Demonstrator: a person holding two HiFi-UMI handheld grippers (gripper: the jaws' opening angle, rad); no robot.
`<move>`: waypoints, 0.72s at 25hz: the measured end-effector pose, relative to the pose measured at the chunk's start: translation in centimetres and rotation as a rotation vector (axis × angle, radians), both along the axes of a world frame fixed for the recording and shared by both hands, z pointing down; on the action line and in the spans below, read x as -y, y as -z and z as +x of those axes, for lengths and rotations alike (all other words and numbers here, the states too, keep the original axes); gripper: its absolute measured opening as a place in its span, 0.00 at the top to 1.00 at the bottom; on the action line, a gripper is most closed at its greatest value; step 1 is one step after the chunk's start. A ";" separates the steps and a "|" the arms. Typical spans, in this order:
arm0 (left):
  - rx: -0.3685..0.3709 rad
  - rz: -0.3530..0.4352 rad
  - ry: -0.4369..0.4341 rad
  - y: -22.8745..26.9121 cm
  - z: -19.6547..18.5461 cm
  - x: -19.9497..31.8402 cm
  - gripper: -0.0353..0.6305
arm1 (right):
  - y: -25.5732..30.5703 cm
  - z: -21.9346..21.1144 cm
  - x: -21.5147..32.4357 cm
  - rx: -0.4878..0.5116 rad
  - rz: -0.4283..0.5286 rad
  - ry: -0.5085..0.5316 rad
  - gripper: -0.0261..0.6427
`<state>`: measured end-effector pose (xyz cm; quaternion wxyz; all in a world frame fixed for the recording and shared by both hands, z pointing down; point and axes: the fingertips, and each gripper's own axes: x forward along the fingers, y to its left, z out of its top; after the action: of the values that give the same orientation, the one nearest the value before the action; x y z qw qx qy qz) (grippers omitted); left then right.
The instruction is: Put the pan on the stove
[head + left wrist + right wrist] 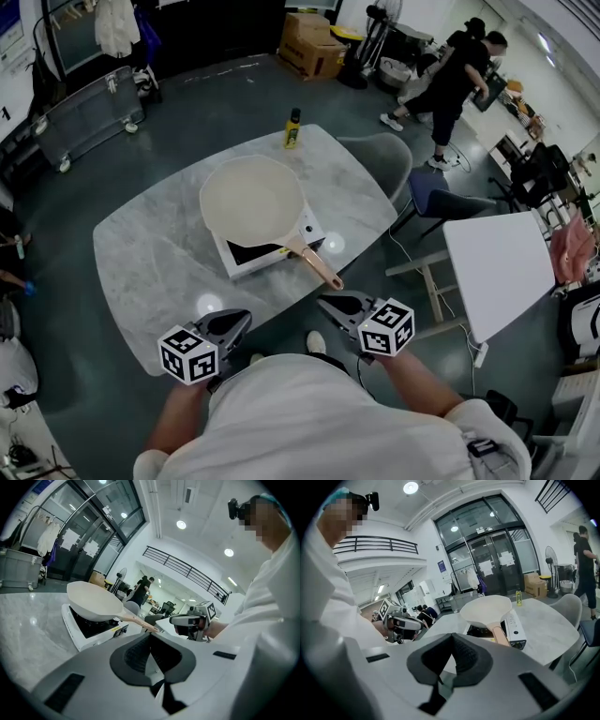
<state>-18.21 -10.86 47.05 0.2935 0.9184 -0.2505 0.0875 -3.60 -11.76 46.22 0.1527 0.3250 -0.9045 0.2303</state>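
Observation:
A cream pan (251, 202) with a pale wooden handle sits on the white single-burner stove (309, 230) in the middle of the marble table (150, 253). Its handle points toward me. My left gripper (246, 319) and right gripper (323, 302) hover at the table's near edge, close to my body, apart from the pan. Both are shut with nothing between the jaws. In the left gripper view the pan (91, 601) rests on the stove (77, 630) beyond the closed left gripper (150, 634). In the right gripper view the pan (487, 610) lies past the closed right gripper (452, 635).
A yellow bottle (292, 128) stands at the table's far edge. A grey chair (380, 159) is at the far right corner, and a white side table (502, 267) on the right. A person (450, 80) bends over at the back right, near cardboard boxes (312, 44).

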 end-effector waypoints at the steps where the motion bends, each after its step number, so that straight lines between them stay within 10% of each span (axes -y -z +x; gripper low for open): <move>1: 0.000 -0.002 -0.004 -0.1 -0.1 -0.1 0.92 | -0.1 -0.1 -0.2 -0.001 0.000 -0.003 0.95; 18: 0.001 -0.022 -0.028 -0.6 -1.8 -0.5 0.92 | -0.1 -1.6 -1.3 -0.030 -0.005 -0.023 0.95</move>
<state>-19.96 -10.32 47.64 0.3023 0.9185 -0.2367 0.0949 -5.24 -10.50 46.27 0.1645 0.3383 -0.8977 0.2294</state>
